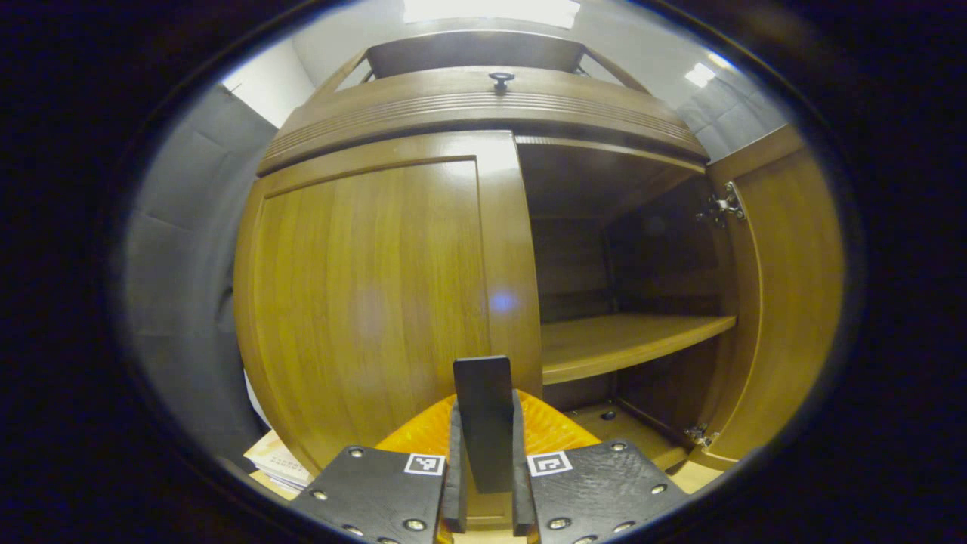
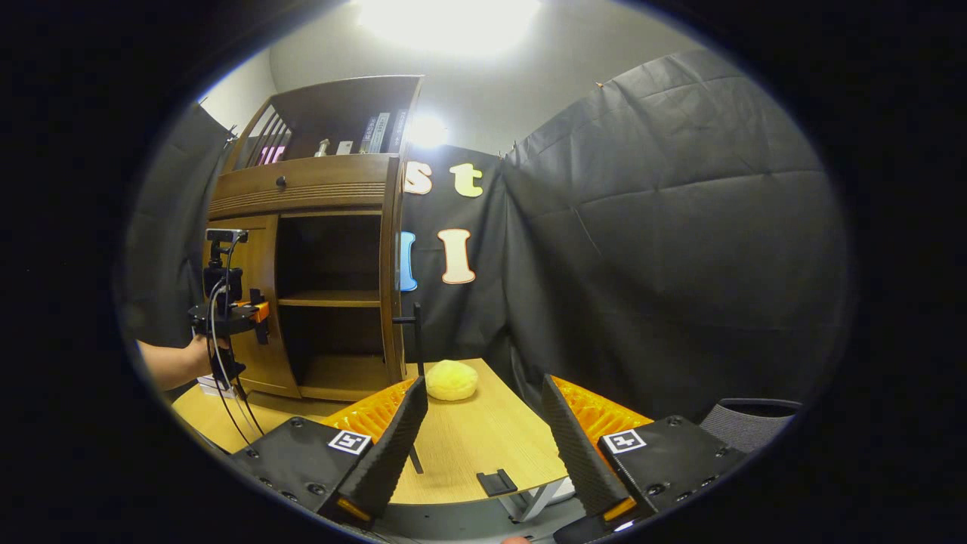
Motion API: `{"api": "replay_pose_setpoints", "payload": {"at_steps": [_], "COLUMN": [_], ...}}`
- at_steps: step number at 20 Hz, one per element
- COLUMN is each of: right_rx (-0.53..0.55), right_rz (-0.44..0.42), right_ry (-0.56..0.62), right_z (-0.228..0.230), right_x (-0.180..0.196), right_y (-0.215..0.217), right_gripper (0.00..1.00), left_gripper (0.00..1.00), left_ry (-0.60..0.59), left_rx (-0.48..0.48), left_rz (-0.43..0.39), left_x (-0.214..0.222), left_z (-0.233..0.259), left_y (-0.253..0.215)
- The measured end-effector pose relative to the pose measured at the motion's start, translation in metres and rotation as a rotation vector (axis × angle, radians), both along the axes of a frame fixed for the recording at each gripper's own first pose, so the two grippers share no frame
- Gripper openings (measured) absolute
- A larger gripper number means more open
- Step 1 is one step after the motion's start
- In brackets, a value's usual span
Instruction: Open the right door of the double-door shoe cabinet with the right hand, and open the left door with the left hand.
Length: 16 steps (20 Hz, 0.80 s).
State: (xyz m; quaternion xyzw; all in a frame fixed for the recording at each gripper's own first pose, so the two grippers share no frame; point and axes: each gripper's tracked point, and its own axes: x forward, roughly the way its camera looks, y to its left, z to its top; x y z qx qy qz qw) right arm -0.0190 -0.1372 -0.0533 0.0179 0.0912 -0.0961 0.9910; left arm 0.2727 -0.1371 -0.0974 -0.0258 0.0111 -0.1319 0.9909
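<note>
At lower centre of the left gripper view, the left gripper point(image 1: 484, 453) has its fingers closed onto a dark upright handle point(image 1: 483, 408), which is clamped between them. Behind it stands the left door point(image 1: 378, 302) of the shoe cabinet point(image 1: 483, 98), shut; at right, the right door point(image 1: 786, 302) stands swung open, exposing a shelf point(image 1: 627, 340). Low in the right gripper view, the right gripper point(image 2: 483, 438) is spread wide and empty above a table point(image 2: 483, 446) bearing a yellow round object point(image 2: 451, 379).

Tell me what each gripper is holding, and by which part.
The left gripper clamps the lower part of the black handle on the left door. The right gripper is open, holding nothing.
</note>
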Motion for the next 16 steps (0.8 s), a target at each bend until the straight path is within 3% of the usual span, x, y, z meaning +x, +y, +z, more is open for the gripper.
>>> {"api": "replay_pose_setpoints", "payload": {"at_steps": [3, 8, 9, 12, 15, 16], "right_rx": [0.010, 0.012, 0.016, 0.028, 0.025, 0.028], "right_rz": [0.019, 0.062, 0.069, 0.095, 0.125, 0.137], "right_ry": [-0.003, -0.018, -0.019, -0.025, -0.030, -0.033], "right_z": [-0.002, -0.001, -0.001, 0.000, 0.001, 0.003], "right_x": [0.006, 0.015, 0.017, 0.022, 0.028, 0.030], "right_y": [0.006, 0.017, 0.019, 0.027, 0.036, 0.040], "right_gripper": [0.92, 0.95, 0.95, 0.92, 0.95, 0.92], "left_gripper": [0.21, 0.18, 0.21, 0.15, 0.15, 0.15], "left_ry": [0.022, 0.029, 0.029, 0.025, 0.029, 0.029], "left_rx": [-0.021, -0.036, -0.036, -0.030, -0.039, -0.039], "left_rz": [0.003, 0.002, 0.000, -0.004, -0.002, 0.001], "left_x": [-0.001, -0.024, -0.031, -0.051, -0.075, -0.082], "left_z": [-0.001, 0.003, 0.003, 0.004, 0.005, 0.005], "left_y": [0.001, 0.010, 0.014, 0.025, 0.039, 0.045]}}
